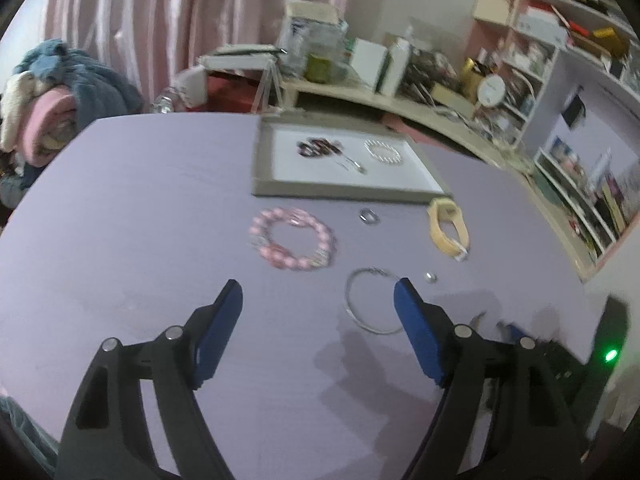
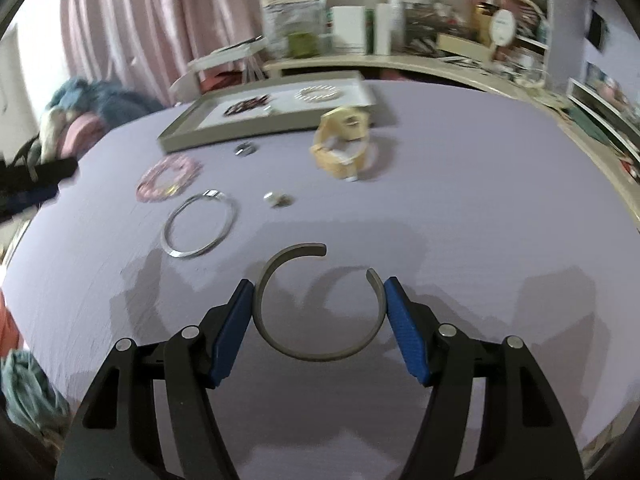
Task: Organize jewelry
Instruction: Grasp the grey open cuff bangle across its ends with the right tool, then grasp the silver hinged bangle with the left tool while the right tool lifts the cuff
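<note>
Right wrist: right gripper [image 2: 319,296] clamps cuff bangle [image 2: 312,346]; left gripper [image 1: 318,300] wide, hiding part of silver hoop [image 1: 370,304].

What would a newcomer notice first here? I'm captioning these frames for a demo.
The right gripper grips an open grey cuff bangle between its blue pads. Loose jewelry lies on the lilac table: a pink beaded bracelet and a thin silver hoop. Behind them sits a grey tray holding a white bracelet.
</note>
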`<move>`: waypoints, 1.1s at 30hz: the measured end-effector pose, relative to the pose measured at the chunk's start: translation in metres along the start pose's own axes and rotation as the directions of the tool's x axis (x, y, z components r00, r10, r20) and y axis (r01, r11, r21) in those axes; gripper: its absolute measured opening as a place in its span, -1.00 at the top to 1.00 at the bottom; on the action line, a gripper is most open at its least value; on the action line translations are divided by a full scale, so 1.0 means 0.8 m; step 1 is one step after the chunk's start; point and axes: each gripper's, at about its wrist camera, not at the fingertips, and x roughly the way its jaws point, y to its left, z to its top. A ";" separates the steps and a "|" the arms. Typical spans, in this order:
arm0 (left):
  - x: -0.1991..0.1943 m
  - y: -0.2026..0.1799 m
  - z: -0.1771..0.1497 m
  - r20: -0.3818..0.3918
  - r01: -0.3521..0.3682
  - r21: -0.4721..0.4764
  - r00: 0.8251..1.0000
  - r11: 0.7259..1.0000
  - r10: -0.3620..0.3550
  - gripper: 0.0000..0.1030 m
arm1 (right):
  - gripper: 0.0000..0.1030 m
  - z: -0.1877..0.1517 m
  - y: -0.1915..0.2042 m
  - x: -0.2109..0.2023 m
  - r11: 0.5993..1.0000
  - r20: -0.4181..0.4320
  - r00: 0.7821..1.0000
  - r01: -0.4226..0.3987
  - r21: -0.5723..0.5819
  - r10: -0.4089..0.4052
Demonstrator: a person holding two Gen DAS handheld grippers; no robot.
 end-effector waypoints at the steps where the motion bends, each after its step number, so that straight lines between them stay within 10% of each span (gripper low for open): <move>1: 0.008 -0.007 -0.001 -0.012 0.008 0.014 1.000 1.000 -0.008 -0.55 | -0.31 0.003 -0.006 -0.003 1.000 0.008 1.000 0.006 0.013 -0.006; 23: 0.134 -0.073 -0.019 -0.189 -0.001 0.134 0.982 0.991 0.026 -0.60 | -0.31 0.040 -0.071 -0.034 0.985 0.078 0.995 0.049 0.166 -0.062; 33: 0.143 -0.095 -0.022 -0.157 -0.042 0.210 0.985 0.977 0.076 -0.50 | -0.31 0.047 -0.072 -0.033 0.984 0.079 0.995 0.042 0.174 -0.057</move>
